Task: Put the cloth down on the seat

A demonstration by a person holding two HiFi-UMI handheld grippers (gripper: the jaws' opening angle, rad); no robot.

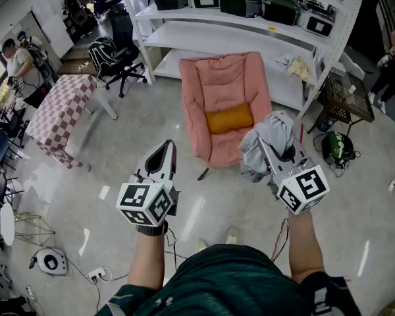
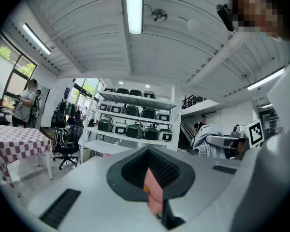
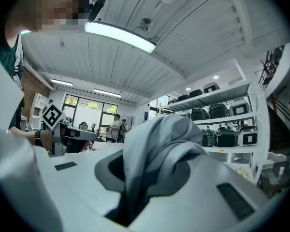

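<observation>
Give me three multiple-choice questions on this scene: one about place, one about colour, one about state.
1. Where does the orange cushion lie? A on the floor B on the armchair C on a shelf
2. The cloth is: A grey B red C green
3. The right tongs are: A open, empty B shut on the cloth C shut on the cushion
Answers: B, it sits on the pink seat; A, grey folds show; B, cloth is pinched between the tongs.
</observation>
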